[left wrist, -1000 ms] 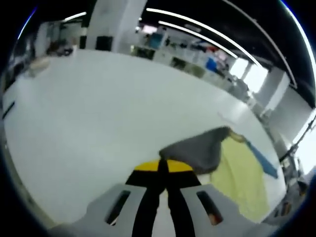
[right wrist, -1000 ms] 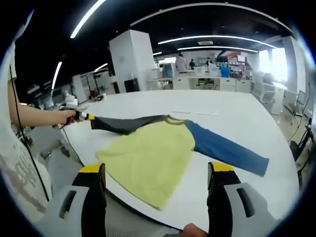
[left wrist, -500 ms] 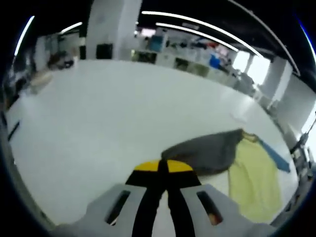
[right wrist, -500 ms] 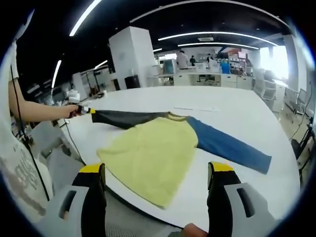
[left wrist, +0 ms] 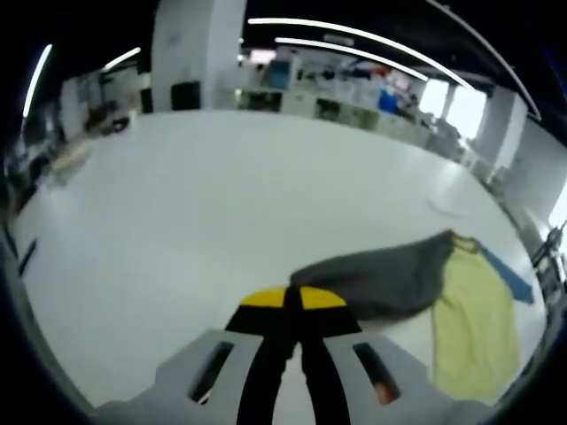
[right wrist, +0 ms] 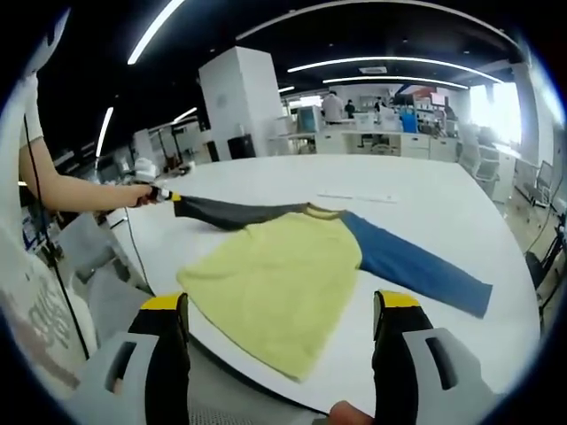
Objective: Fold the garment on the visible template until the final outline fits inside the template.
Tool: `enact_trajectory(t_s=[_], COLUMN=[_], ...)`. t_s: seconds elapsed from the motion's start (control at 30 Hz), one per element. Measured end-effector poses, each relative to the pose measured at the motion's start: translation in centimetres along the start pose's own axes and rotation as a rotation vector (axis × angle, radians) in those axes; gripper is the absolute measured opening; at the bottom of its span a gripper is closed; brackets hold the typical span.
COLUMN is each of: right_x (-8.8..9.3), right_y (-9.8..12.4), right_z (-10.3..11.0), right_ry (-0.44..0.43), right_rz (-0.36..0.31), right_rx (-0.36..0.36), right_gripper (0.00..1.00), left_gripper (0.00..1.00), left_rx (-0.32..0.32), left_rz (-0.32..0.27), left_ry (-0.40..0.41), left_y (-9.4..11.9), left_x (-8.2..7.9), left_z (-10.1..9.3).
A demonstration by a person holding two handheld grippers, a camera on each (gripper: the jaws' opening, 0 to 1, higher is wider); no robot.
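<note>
Your left gripper [left wrist: 293, 305] has its yellow-tipped jaws pressed together on the end of the grey sleeve [left wrist: 376, 282], which runs from the tips out across the white surface [left wrist: 221, 204] to the yellow body of the shirt [left wrist: 474, 332]. In the right gripper view you can see that same gripper [right wrist: 162, 194] at the surface's left edge, held in your hand [right wrist: 137, 195], with the grey sleeve [right wrist: 232, 212] drawn out straight from it toward the collar. The shirt [right wrist: 270, 283] lies flat on the surface [right wrist: 416, 204], its yellow body reaching close to the near edge and its hem corner nearly at that edge. The blue sleeve [right wrist: 416, 268] stretches away on the opposite side, flat on the surface and angled toward the right edge. Your right gripper [right wrist: 277, 310] hangs off the near edge with its jaws wide apart and nothing between them. A thin white strip [right wrist: 353, 197] lies on the surface beyond the collar.
</note>
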State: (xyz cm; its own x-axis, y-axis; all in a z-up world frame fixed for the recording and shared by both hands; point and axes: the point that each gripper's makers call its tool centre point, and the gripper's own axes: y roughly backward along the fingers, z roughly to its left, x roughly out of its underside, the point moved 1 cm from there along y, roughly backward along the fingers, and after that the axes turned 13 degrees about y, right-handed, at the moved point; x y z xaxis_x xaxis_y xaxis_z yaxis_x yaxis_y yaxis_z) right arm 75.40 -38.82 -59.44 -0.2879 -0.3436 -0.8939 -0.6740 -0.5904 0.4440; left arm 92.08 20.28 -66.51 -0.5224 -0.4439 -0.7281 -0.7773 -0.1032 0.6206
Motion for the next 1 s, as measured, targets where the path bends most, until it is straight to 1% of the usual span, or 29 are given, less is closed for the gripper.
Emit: enact_trajectory(t_s=[0.03,0.2,0.43,0.6,0.73,0.8,0.87,0.97,1.0], right_x=[-0.1,-2.1,-3.9,-3.8,-3.7,-3.8,-3.9,-4.2,-4.3], right_y=[0.0,0.0,-0.3,-0.7,-0.9,-1.1,-1.3,-1.6,-1.7], right_z=[0.0,0.0,0.0,-0.3,-0.3,-0.3,-0.3,-0.2,-0.2], right_ry=[0.001,0.039,0.061,0.056,0.051,0.048,0.048,0.050,0.051], right_rz=[-0.003,-0.073,-0.126,-0.123,-0.115,-0.113,-0.115,-0.120,-0.121], right_rx=[0.000,0.001,-0.003,-0.004,-0.006,-0.007,-0.008,-0.011,-0.012], right_gripper=[0.86,0.89,0.90,0.90,0.90,0.90,0.90,0.90,0.90], left_gripper=[0.00,0.00,0.00,0.00,0.00,0.00,0.00,0.00,0.00], left_rx=[-0.002,-0.017,-0.042,-0.057,-0.076,-0.091,-0.098,-0.104,-0.111], left_rz=[0.003,0.026,0.066,0.088,0.113,0.140,0.154,0.170,0.188], left_ry=[-0.002,-0.003,-0.016,-0.025,-0.018,0.005,0.021,0.012,0.007], left_y=[-0.1,-1.7,-3.5,-4.6,-5.3,-5.7,-5.9,-6.5,-6.7], left_x=[0.0,-0.4,-0.5,-0.6,-0.5,-0.1,0.2,0.5,0.8], left_z=[0.1,0.8,1.2,1.7,2.5,3.0,3.2,3.2,3.3])
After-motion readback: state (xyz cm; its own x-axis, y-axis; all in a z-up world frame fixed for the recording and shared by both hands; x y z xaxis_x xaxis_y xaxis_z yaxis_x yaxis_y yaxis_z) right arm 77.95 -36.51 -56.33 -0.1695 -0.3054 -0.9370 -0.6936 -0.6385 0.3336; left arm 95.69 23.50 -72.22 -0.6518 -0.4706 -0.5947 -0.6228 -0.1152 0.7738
